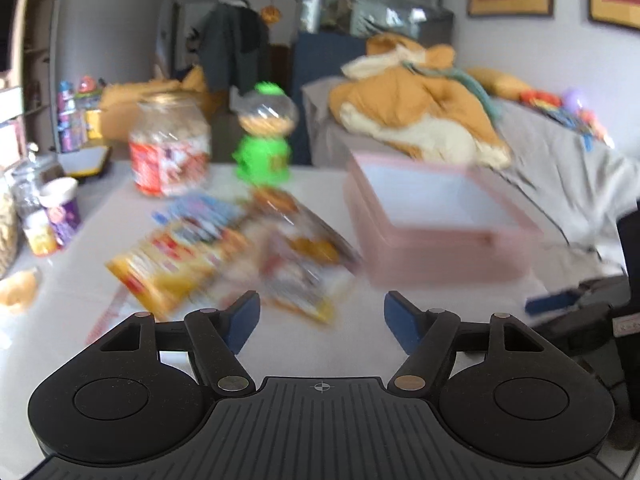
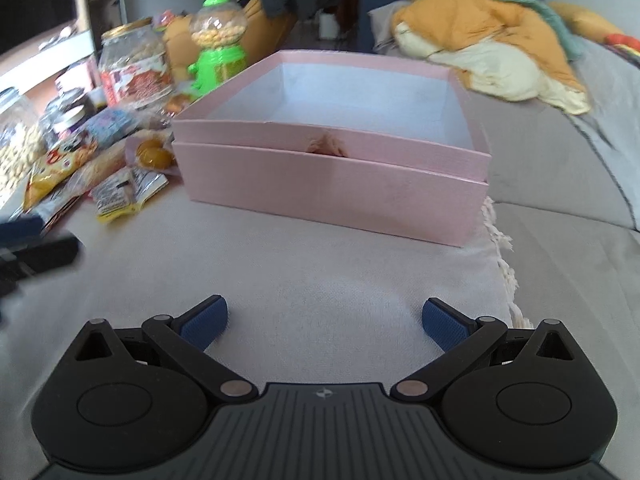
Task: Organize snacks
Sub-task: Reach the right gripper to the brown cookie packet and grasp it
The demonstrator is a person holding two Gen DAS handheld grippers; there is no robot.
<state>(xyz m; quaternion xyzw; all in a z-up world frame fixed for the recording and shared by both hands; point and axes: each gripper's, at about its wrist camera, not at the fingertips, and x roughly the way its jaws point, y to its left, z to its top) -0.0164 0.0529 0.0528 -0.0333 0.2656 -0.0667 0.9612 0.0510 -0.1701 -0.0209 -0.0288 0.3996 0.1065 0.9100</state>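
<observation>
A pile of snack packets (image 1: 240, 248) lies on the white cloth, blurred in the left wrist view; it also shows at the left of the right wrist view (image 2: 100, 168). A pink open box (image 2: 332, 148) with a white, empty inside stands to the right of the pile, also in the left wrist view (image 1: 432, 220). My left gripper (image 1: 322, 320) is open and empty, just short of the packets. My right gripper (image 2: 325, 320) is open and empty above bare cloth, in front of the box. The left gripper's dark tip (image 2: 36, 248) shows at the right wrist view's left edge.
A big jar with a red label (image 1: 170, 148), a green gumball dispenser (image 1: 264, 136) and several small jars (image 1: 44, 208) stand behind and left of the pile. An orange blanket (image 1: 416, 112) lies on the grey bed behind. The cloth's fringed edge (image 2: 500, 240) runs at the right.
</observation>
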